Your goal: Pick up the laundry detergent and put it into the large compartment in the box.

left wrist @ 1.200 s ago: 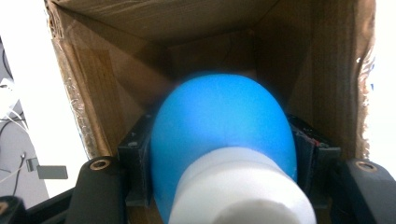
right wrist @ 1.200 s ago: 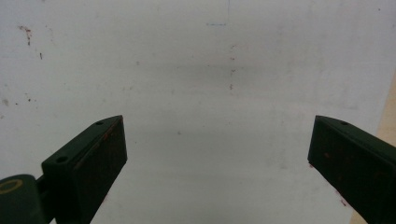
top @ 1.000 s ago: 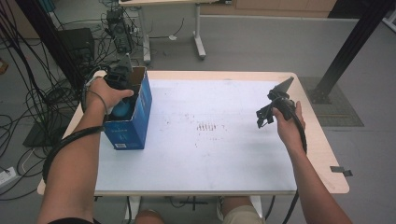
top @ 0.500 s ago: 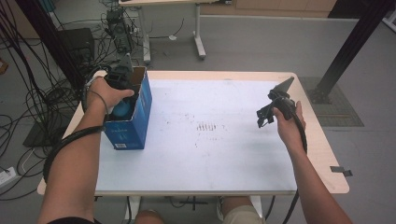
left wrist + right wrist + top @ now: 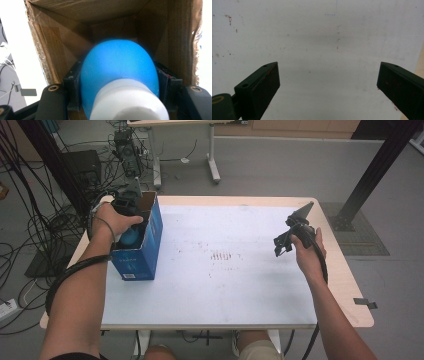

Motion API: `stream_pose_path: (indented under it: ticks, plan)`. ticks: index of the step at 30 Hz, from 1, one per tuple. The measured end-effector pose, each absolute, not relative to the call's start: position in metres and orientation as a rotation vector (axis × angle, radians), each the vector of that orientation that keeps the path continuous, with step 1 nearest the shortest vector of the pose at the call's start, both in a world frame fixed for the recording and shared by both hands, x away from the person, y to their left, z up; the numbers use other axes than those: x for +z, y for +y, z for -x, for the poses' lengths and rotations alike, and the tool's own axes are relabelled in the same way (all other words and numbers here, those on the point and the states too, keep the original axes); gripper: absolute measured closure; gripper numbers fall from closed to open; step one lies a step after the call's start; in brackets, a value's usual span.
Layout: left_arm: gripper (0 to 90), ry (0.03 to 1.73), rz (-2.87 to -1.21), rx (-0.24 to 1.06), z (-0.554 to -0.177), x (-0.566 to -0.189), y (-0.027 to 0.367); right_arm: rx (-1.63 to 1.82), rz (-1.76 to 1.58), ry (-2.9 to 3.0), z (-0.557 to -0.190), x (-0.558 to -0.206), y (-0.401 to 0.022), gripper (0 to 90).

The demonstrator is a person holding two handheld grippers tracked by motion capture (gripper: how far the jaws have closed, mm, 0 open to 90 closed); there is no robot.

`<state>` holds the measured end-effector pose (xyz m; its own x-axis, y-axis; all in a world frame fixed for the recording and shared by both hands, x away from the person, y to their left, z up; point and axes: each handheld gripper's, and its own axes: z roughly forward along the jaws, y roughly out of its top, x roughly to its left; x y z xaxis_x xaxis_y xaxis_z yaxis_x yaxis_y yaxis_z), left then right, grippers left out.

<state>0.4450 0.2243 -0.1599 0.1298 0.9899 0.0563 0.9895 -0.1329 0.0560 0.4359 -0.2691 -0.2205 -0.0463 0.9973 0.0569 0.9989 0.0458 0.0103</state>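
White desk (image 5: pixel 220 290) with faint reddish marks, grey floor behind. At its left edge stands an open blue cardboard box (image 5: pixel 142 252). Left tool (image 5: pixel 117 82) reaches inside it, jaws closed on a blue rounded object with a white neck (image 5: pixel 120 72) (within the box). Right tool (image 5: pixel 281 241) hovers above the desk's right side, jaws wide apart, empty.
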Motion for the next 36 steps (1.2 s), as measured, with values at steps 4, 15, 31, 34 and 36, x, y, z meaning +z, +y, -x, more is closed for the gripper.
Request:
stream_pose_path:
  ticks: [4,15,31,34,36]
  plan:
    - [36.6,2.066,-2.361,0.123,-0.446,-0.16,0.224,-0.073,2.145,-2.245,-0.436,-0.22,-0.269,4.6]
    - [36.2,2.069,-2.362,0.118,-0.446,-0.159,0.222,-0.078,2.15,-2.246,-0.435,-0.22,-0.271,4.5]
    - [28.9,2.07,-2.354,0.13,-0.442,-0.152,0.225,-0.086,2.147,-2.246,-0.435,-0.218,-0.271,4.5]
    - [27.8,2.07,-2.346,0.14,-0.439,-0.148,0.226,-0.09,2.145,-2.246,-0.435,-0.218,-0.269,4.5]
    - [27.7,2.065,-2.345,0.15,-0.438,-0.145,0.226,-0.09,2.142,-2.248,-0.435,-0.218,-0.268,4.5]
